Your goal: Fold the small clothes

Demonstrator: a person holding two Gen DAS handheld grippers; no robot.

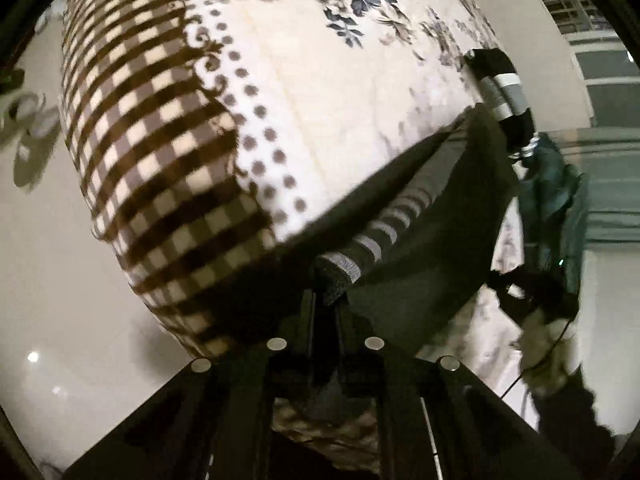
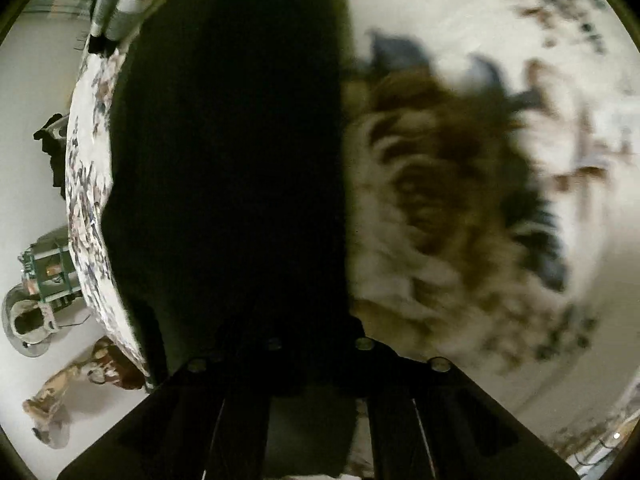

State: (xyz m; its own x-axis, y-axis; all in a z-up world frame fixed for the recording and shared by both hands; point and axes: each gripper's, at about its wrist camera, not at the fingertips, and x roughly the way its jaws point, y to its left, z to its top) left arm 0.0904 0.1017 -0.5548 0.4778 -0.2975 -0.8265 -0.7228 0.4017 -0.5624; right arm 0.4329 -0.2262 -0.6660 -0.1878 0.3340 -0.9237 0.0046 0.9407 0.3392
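A small black garment (image 1: 440, 216) with a grey-and-black striped waistband (image 1: 380, 236) hangs stretched above a patterned bedspread (image 1: 320, 80). My left gripper (image 1: 326, 292) is shut on one end of the waistband. My right gripper shows in the left wrist view (image 1: 506, 92) at the garment's far corner, apparently gripping it. In the right wrist view the black garment (image 2: 224, 168) fills the middle and hides my right gripper's fingertips (image 2: 316, 344); the jaws stand close together on the cloth. My left gripper (image 2: 120, 4) shows at the top left.
The bedspread has a brown check border (image 1: 152, 152), dots and blue-brown flowers (image 2: 448, 208). A pale glossy floor (image 1: 60, 280) lies to the left. Small objects stand on the floor (image 2: 40, 292). A window (image 1: 592, 40) is at the right.
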